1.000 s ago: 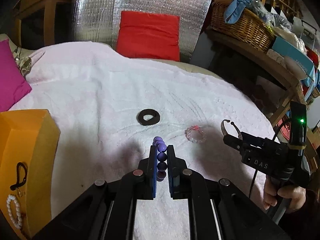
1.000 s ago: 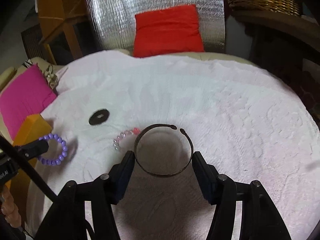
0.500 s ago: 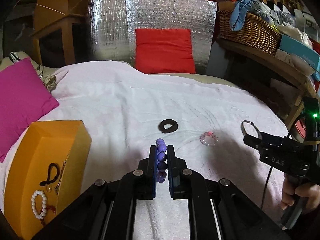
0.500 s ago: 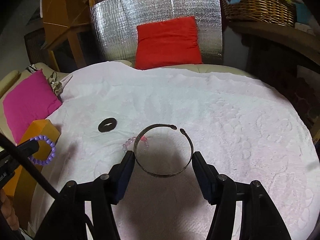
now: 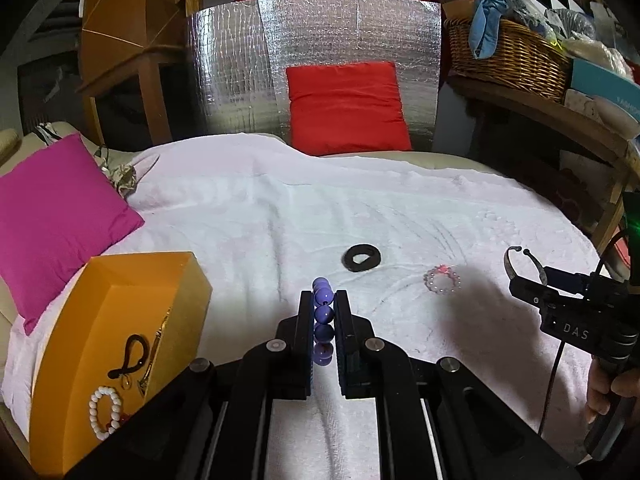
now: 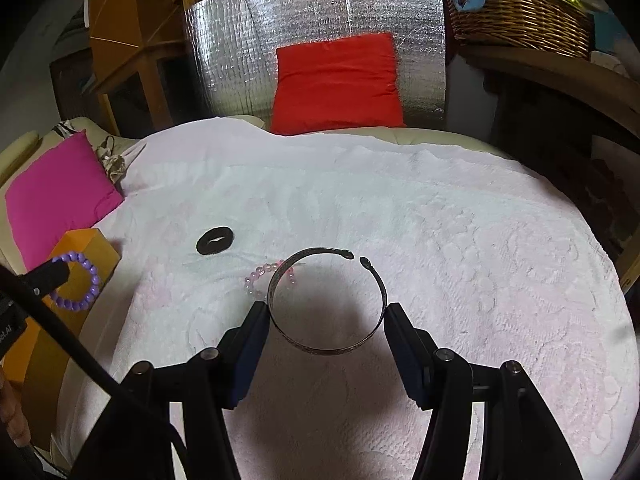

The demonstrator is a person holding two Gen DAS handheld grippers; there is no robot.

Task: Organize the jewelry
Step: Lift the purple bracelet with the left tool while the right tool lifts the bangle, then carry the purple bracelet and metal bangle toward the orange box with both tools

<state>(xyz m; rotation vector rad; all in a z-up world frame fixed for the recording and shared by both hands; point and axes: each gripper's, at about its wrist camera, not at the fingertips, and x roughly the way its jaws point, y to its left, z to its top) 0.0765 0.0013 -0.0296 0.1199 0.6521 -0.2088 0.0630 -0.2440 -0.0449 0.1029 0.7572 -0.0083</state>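
Note:
My left gripper (image 5: 323, 300) is shut on a purple bead bracelet (image 5: 323, 314), held edge-on above the white blanket; the same bracelet (image 6: 82, 280) hangs at the left of the right wrist view. My right gripper (image 6: 326, 312) is shut on a dark metal cuff bangle (image 6: 325, 350), its gap facing away; the bangle (image 5: 511, 264) also shows at the right of the left wrist view. On the blanket lie a black ring-shaped piece (image 5: 362, 258) and a pink-and-clear bead bracelet (image 5: 442, 279). An orange box (image 5: 120, 292) at the left holds a white bead bracelet (image 5: 105, 412) and dark pieces.
A magenta cushion (image 5: 56, 216) lies behind the orange box. A red cushion (image 5: 346, 108) leans on a silver foil panel (image 5: 236, 72) at the back. A wicker basket (image 5: 508, 56) sits on a wooden shelf at the right. The white blanket (image 5: 280, 208) covers the bed.
The left wrist view has tilted up and swung, bringing the orange box and its contents further into view. Both grippers rose slightly, each keeping its bracelet.

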